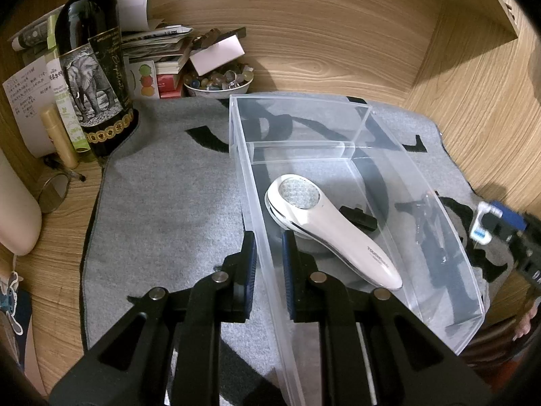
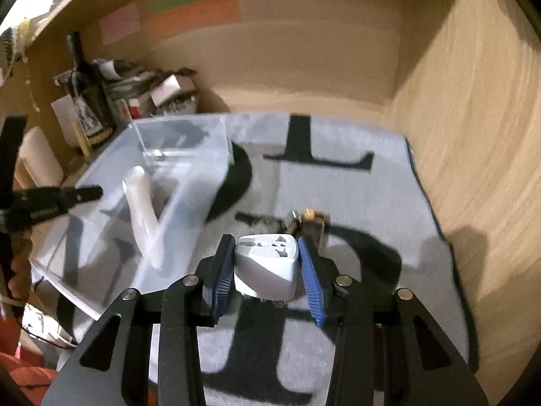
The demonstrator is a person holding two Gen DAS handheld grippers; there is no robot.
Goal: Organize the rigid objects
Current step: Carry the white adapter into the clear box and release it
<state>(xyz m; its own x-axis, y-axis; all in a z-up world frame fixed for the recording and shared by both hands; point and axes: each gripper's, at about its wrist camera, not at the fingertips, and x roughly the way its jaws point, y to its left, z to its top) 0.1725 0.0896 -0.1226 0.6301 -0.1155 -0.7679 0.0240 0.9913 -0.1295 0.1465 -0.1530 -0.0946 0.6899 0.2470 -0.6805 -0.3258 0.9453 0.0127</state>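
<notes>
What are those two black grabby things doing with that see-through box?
A person is tidying things into the clear plastic box on the gray mat. The left gripper pinches the box's side wall to steady it. The right gripper holds a white plug adapter, not yet in the box. A white handheld device and a small black piece already lie inside.

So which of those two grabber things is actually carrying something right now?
The right hand-held gripper: a white travel adapter sits clamped between its blue pads. The left hand-held gripper carries nothing; it only straddles the clear box's wall.
</notes>
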